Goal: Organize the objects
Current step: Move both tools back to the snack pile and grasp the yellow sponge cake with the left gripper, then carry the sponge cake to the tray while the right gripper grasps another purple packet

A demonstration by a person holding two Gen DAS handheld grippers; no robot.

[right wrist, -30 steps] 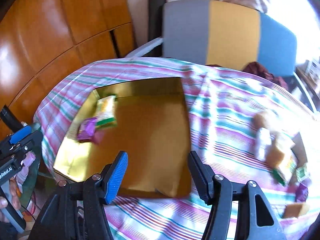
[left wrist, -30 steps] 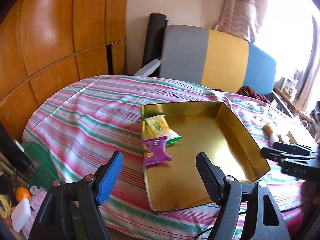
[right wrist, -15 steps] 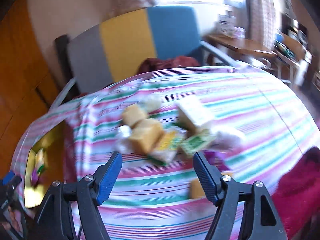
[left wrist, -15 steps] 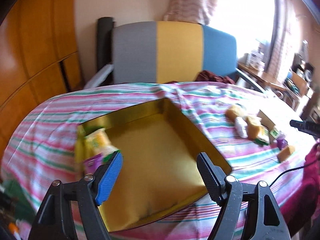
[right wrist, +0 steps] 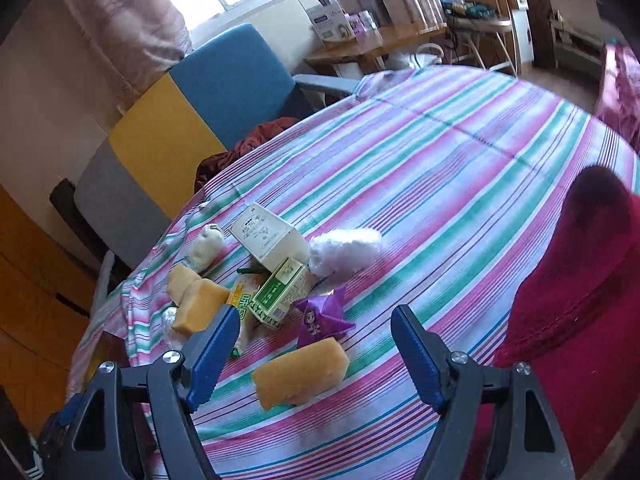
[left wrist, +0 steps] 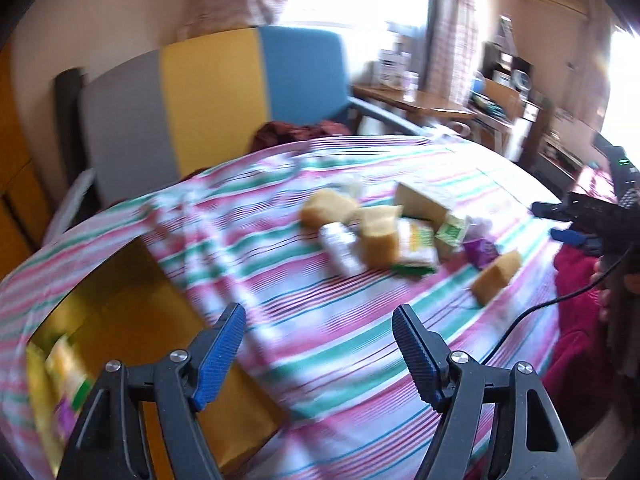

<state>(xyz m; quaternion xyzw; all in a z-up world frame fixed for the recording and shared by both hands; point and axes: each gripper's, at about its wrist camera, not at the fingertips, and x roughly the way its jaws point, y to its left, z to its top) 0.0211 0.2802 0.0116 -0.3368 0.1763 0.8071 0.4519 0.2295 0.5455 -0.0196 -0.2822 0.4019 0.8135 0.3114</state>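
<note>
Right gripper [right wrist: 314, 346]: jaws stood wide and had just been opening; nothing gripped between the blue-padded fingers [right wrist: 212, 354].
Yellow sponge-like block [right wrist: 300, 376]: lay on the striped pink, green and white tablecloth [right wrist: 460, 184] between the right fingers, touching neither.
Purple snack packet [right wrist: 322, 316]: just beyond that block.
Green-and-white carton [right wrist: 280, 292]: beside the packet; print too small to read.
White box [right wrist: 266, 236]: farther off, dark lettering unreadable.
Left gripper [left wrist: 318, 346]: jaws apart, empty, over bare cloth.
Shallow gold metal tray [left wrist: 132, 316]: at the left finger; blurred yellow-green and purple packets [left wrist: 66, 376] inside, near corner.
Snack pile [left wrist: 400, 232]: well beyond the left fingers.
</note>
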